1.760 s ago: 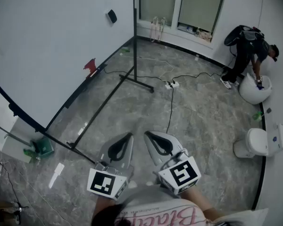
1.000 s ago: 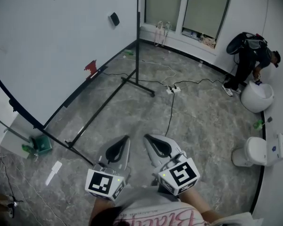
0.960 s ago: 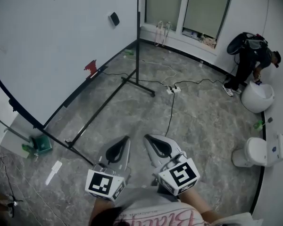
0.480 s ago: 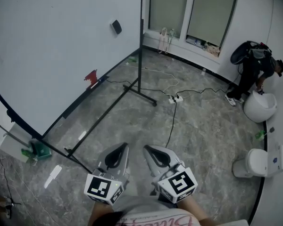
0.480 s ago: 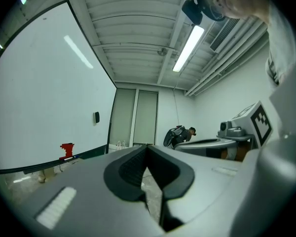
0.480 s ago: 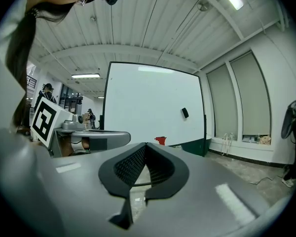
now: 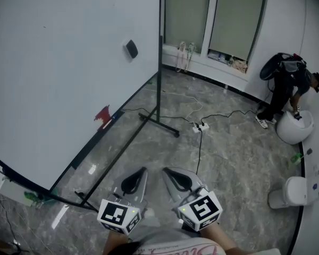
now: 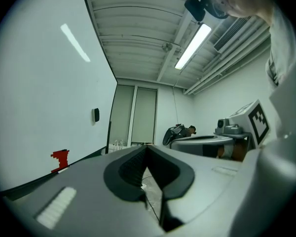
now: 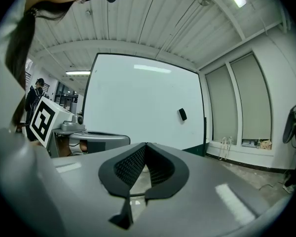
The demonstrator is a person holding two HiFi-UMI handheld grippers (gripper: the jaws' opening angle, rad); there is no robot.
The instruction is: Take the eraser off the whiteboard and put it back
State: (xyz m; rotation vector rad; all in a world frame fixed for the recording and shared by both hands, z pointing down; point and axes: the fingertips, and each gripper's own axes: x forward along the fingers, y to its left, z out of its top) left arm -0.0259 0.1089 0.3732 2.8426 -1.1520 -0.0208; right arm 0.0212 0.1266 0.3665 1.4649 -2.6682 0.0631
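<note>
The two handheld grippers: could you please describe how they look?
The left gripper and right gripper are light grey, with curved jaws lined in black ribbed pads. Each carries a white cube with black square markers. The person wears a white top with reddish print.

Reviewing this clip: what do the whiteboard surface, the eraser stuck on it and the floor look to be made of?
Whiteboard: a smooth, glossy white panel, likely coated steel or melamine; the gripper views show ceiling lights reflected in it.
Eraser: a small dark block, perhaps plastic or felt; too small to tell.
Floor: polished grey stone or stone-look tile, veined with a sheen.
</note>
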